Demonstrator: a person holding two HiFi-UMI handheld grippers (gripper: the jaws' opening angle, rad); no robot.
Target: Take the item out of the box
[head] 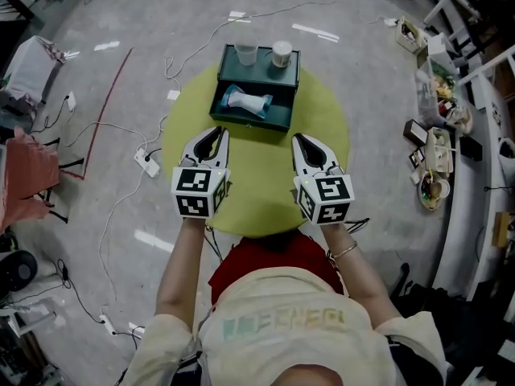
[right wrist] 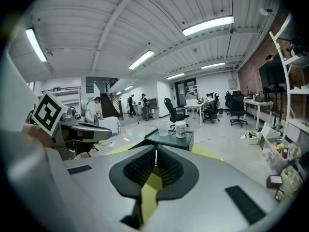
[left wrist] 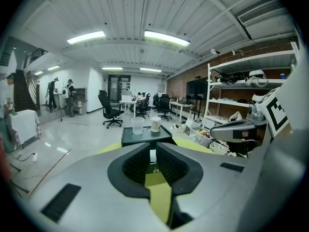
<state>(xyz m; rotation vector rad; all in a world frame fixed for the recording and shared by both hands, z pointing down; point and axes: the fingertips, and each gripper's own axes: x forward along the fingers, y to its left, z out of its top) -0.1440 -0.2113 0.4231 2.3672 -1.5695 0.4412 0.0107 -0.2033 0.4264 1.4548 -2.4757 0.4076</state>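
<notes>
Lying in dark-green box [head: 280,103]: crumpled teal-white pkt [head: 245,101] (tilted).

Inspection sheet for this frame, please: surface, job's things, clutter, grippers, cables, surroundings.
Surface: round yellow-green table, carrying the box.
Job's things: dark green box, open; white-and-teal packet lying inside it.
Clutter: clear cup and white cup standing on the box's far part.
Grippers: left gripper and right gripper both shut, empty, over the table short of the box.
Cables: white cables and a power strip on the floor.
Surroundings: cluttered shelf; office chairs; distant people.
</notes>
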